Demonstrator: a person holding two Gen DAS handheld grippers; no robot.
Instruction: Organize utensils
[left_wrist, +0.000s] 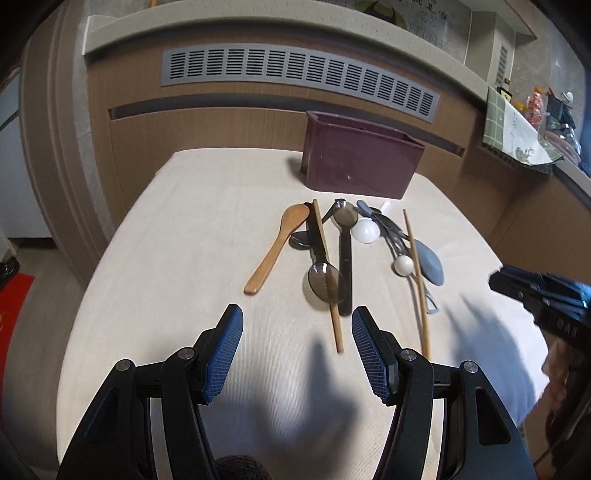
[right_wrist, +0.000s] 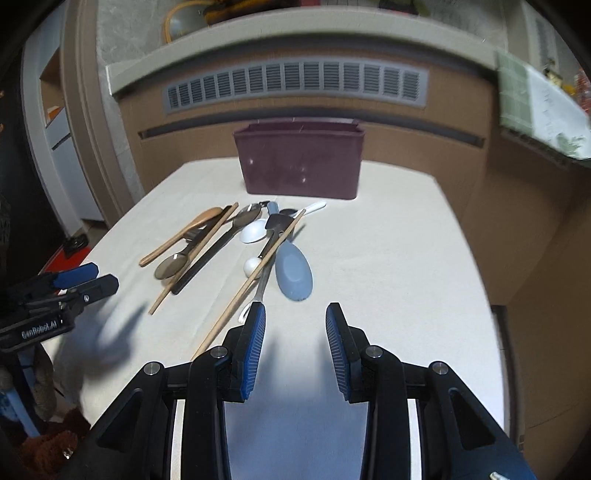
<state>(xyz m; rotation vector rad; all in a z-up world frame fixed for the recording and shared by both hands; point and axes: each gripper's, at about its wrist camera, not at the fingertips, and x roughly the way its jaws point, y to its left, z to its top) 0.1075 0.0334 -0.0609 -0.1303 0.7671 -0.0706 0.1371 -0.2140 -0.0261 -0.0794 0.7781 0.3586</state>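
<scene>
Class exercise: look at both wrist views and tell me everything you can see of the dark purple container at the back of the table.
The dark purple container is a rectangular, open-topped bin with smooth, slightly glossy walls that look like plastic, marked by a few pale specks. It stands upright near the far edge of the cloth-covered table, just behind the pile of utensils. Its inside is hidden from both views, so any contents cannot be told. Nothing visibly touches it, and both grippers are far from it.
</scene>
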